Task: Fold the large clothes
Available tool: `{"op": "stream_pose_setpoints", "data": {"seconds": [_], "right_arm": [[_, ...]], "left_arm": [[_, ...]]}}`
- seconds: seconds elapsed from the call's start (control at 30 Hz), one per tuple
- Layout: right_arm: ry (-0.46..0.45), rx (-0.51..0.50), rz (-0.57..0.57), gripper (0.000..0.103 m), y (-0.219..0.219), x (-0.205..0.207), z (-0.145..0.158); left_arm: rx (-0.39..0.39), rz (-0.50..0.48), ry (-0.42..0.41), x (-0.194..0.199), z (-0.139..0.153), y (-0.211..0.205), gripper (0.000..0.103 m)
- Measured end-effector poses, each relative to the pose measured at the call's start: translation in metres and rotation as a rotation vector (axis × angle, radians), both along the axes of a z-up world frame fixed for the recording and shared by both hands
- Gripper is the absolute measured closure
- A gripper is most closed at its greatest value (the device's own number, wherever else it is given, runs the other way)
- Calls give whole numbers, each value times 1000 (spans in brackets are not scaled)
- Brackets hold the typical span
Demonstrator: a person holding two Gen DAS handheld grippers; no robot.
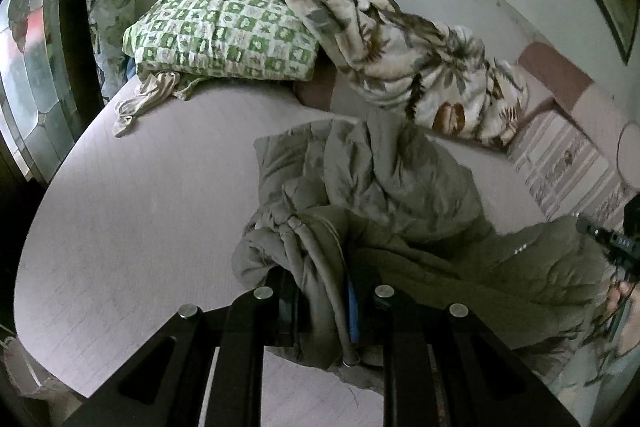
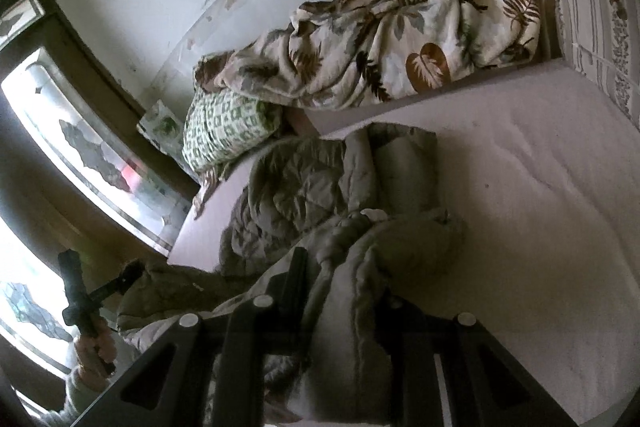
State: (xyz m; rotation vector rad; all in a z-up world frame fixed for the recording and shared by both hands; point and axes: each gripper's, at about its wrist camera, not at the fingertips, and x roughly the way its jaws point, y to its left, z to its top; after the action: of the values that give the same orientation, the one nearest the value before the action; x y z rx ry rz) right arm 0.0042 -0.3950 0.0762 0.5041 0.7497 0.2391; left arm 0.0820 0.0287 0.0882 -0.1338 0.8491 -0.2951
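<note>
A green-checked pillow point(image 1: 224, 31) rests at the head corner of the bed point(image 1: 132, 187), a leaf-print blanket point(image 1: 420, 67) bunched along the wall edge beside it. On the mattress, a quilted olive jacket point(image 1: 380, 187) lies crumpled, its near side raised off the sheet. The left gripper point(image 1: 324, 315) has its fingers narrowed on a gathered cuff and seam of the jacket. Toward the foot side, the right gripper point(image 2: 340, 291) has its fingers pinched tight on another fold of the same jacket, with bare mattress spreading to its right and a striped cushion point(image 2: 592, 27) at the far corner
</note>
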Motion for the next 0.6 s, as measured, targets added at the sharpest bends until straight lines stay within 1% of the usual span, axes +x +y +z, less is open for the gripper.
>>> {"op": "stream_pose_setpoints", "data": {"seconds": [0.13,0.23,0.43,0.6], "right_arm": [[-5,22,-12,82,-4,19,12],[2,19,-27,82,-7,34,17],[30,53,-57,82,-15,70,16],[53,60,-90,82,-19,101,13]], "left_arm": [[-14,8,6,18,9,-2,85],[-12,19,14,35,12,-5,85],[-27,59,34,72,10,-7,85],[-6,99,37,103,4,-13,84]]}}
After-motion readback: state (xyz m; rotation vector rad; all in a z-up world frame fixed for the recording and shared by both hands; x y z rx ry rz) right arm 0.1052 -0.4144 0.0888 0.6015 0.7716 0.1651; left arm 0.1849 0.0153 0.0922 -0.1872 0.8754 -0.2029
